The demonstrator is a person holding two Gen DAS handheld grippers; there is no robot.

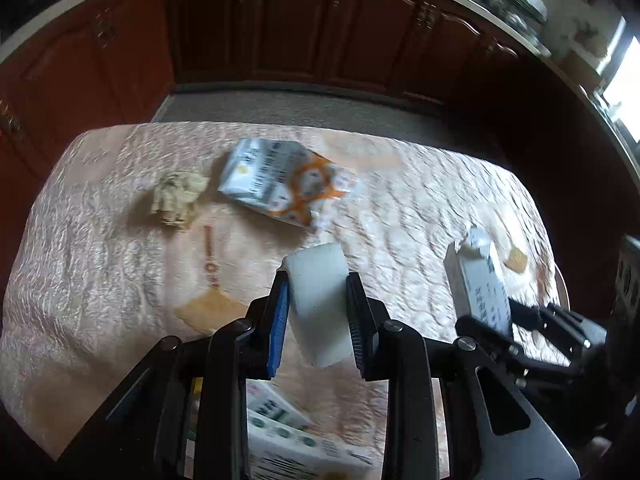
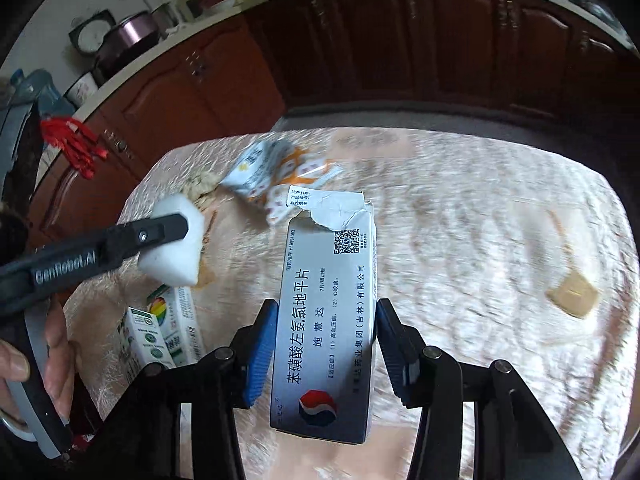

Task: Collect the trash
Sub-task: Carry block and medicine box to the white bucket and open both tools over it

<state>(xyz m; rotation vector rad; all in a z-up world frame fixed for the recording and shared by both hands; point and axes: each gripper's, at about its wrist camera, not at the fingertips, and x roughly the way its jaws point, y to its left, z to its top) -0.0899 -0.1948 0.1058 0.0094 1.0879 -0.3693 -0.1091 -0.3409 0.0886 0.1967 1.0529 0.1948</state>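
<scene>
My left gripper is shut on a white foam block and holds it above the table; in the right wrist view the same block shows at the left. My right gripper is shut on a torn grey-and-white medicine box, with both blue pads against its long sides, and the box is lifted off the cloth. On the table lie a crumpled paper ball, an orange-and-white snack wrapper and a green-and-white carton.
The table has a pale pink embossed cloth with tan printed patches. Dark red cabinets stand beyond the far edge, under a cluttered counter. A person's hand grips the left gripper's handle.
</scene>
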